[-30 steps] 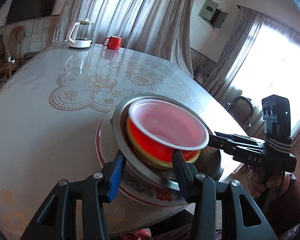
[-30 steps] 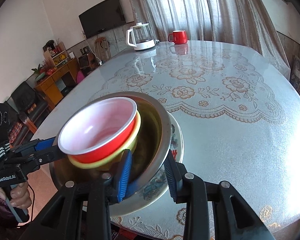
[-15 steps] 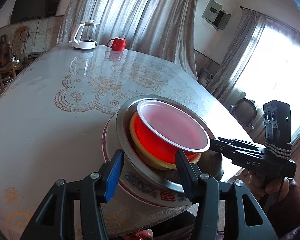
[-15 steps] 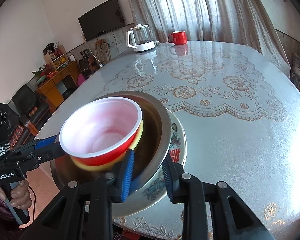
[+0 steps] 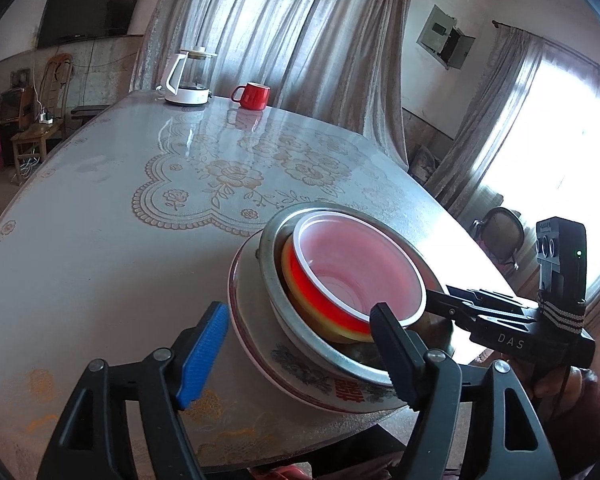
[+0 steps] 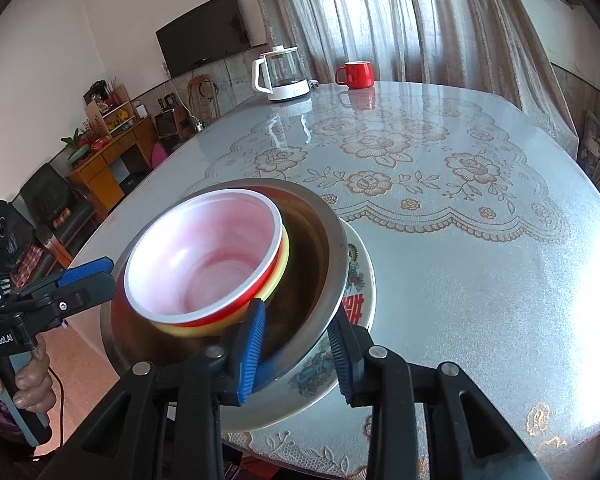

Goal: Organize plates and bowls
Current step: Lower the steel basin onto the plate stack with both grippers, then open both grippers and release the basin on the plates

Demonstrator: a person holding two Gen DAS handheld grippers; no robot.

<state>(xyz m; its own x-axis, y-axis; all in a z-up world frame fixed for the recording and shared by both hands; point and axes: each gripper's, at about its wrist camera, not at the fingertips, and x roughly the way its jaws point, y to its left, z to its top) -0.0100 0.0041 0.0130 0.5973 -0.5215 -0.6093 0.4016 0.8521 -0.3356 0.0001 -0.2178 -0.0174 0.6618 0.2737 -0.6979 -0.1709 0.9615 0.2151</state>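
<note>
The right gripper (image 6: 298, 346) clamps the metal bowl (image 6: 320, 240) rim at the table (image 6: 480, 280) edge; the left gripper (image 5: 296, 354) has spread wider, jaws apart.

A red bowl (image 5: 360, 276) sits nested in a yellow bowl (image 5: 296, 280), inside a steel basin (image 5: 324, 344), on a floral plate (image 5: 260, 320) — at the table's (image 5: 100, 240) near right edge. The left gripper (image 5: 300, 344) stands spread wide; the right gripper (image 5: 452, 300) reaches in from the right. Far off — a kettle (image 5: 188, 80) and red mug (image 5: 254, 96).
</note>
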